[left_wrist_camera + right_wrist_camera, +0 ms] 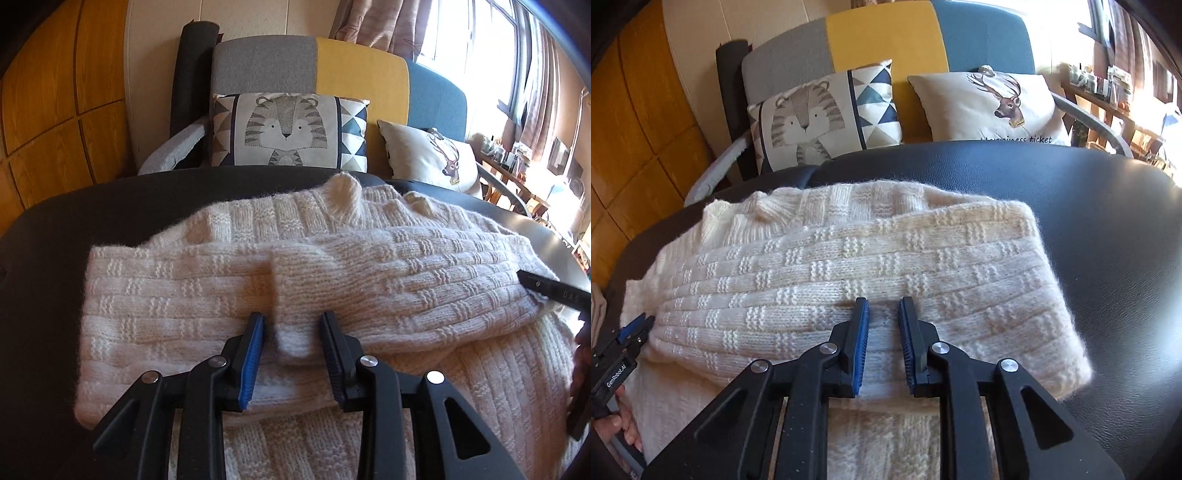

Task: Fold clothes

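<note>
The cream knit sweater (332,266) lay on the black table (1108,221), its sleeves folded across. Left gripper (291,332) and right gripper (882,317) stood parted, holding nothing; next, likely folding the hem upward.

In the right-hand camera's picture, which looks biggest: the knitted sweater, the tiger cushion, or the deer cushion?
1. Cream knitted sweater, by far the largest, though it also lies nearest the camera.
2 and 3. Tiger cushion and deer cushion look about alike; I would not rank them.
</note>
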### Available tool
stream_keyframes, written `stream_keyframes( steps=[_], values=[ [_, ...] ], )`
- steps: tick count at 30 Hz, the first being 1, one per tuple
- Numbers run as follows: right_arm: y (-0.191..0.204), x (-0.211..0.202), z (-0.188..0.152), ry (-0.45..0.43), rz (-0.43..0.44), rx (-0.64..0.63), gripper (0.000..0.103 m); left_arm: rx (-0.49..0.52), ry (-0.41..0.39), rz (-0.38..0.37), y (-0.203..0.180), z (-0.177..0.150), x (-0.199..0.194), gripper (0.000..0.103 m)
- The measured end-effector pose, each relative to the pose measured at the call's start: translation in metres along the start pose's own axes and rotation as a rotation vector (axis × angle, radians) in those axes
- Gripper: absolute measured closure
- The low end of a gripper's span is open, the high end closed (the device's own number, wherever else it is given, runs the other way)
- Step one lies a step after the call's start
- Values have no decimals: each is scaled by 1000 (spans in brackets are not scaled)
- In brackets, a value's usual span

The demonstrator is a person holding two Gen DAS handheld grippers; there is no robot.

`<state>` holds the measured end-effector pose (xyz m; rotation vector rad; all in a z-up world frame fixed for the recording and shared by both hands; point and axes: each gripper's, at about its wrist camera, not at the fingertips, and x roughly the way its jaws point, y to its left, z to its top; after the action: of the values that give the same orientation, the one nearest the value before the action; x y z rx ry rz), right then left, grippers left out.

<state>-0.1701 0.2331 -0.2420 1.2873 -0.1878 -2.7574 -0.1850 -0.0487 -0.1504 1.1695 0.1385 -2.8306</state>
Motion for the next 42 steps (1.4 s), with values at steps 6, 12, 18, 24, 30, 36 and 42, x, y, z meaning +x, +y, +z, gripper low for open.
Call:
stream_keyframes(
  steps=[6,12,18,24,30,36,42],
  values=[
    [69,-4,21,-14,167,-84,83,7,-6,5,0,-1,-1,70],
    [97,44,57,47,65,-180,83,-14,-10,-26,6,-2,-1,70],
    [75,89,86,95,31,-175,83,-28,-17,-43,9,-3,0,70],
    [71,110,86,69,-20,-209,87,-26,-27,-37,8,-6,2,70],
    [73,108,77,0,-30,-242,84,-17,-4,-21,5,0,-2,70],
    [34,105,82,-44,160,-50,84,-89,-16,-21,4,52,-3,70],
    [37,103,81,-64,164,-28,84,76,89,6,-17,108,66,82]
  ],
)
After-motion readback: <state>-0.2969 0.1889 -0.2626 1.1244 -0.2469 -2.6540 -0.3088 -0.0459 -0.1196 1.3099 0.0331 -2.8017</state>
